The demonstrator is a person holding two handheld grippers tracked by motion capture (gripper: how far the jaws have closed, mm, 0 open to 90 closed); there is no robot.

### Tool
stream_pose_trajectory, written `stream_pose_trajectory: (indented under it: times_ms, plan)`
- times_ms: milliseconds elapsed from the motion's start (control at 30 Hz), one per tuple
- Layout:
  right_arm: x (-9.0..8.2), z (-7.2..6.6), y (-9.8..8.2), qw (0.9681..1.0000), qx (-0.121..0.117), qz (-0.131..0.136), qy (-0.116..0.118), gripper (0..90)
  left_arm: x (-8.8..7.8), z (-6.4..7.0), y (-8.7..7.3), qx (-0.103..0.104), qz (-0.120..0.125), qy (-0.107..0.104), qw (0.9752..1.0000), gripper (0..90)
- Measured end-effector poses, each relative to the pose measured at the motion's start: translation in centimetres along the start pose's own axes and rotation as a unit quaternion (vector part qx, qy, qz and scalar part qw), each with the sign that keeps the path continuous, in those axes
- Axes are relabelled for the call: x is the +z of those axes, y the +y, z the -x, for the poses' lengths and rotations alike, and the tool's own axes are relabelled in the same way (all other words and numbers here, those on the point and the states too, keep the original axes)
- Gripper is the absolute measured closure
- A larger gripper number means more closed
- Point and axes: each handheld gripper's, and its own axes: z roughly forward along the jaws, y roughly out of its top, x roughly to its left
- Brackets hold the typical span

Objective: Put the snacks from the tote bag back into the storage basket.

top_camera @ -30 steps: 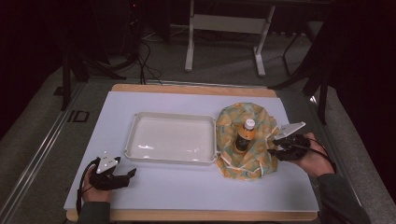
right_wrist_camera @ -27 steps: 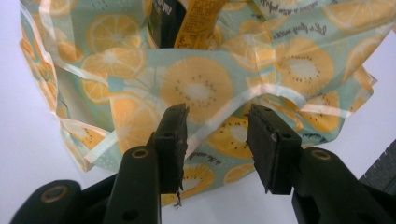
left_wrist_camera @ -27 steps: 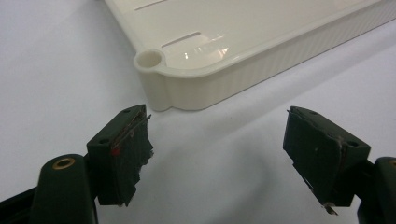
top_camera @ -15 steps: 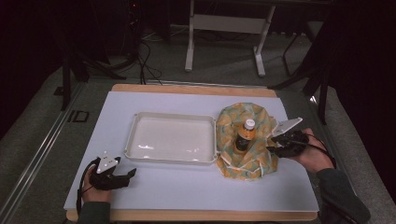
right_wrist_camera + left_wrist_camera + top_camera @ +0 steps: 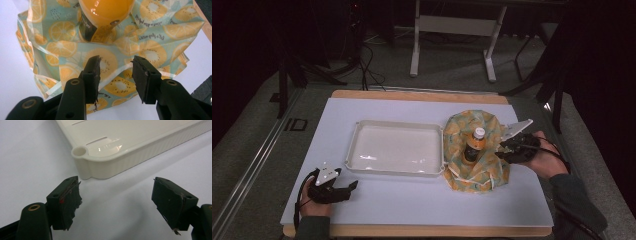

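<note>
Right gripper view: bottle [image 5: 105, 17] just beyond right tool [image 5: 116, 75], on bag [image 5: 150, 47].

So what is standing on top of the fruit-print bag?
An orange drink bottle stands upright on the fruit-print bag, whose folds rise around its base. The table under the bag is covered. The right gripper is open at the bag's edge.

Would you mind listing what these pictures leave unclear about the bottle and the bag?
- Bottle top: cut off by the upper edge of the right gripper view.
- Bottle label: too small in the high view, partly out of sight in the right gripper view.
- Bottle base: hidden by the bag in both views.
- Bag print text: blurred.
</note>
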Motion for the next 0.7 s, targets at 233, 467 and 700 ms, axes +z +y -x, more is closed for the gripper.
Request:
stream_pose_trajectory:
  times_ms: [233, 467, 700]
  plan:
    - [-0.2, 0.0, 0.8, 0.9999, -0.011, -0.008, 0.003, 58.1, 0.0, 0.0, 0.0, -0.001, 0.000, 0.000, 1.0000, 23.0]
    - [-0.4, 0.0, 1.9, 0.9997, -0.021, -0.010, 0.002, 57.5, 0.0, 0.0, 0.0, 0.000, -0.001, -0.001, 1.0000, 23.0]
    - [-0.1, -0.4, 2.7, 0.9990, -0.037, -0.025, 0.008, 56.6, 0.0, 0.0, 0.0, 0.000, -0.002, -0.002, 1.0000, 23.0]
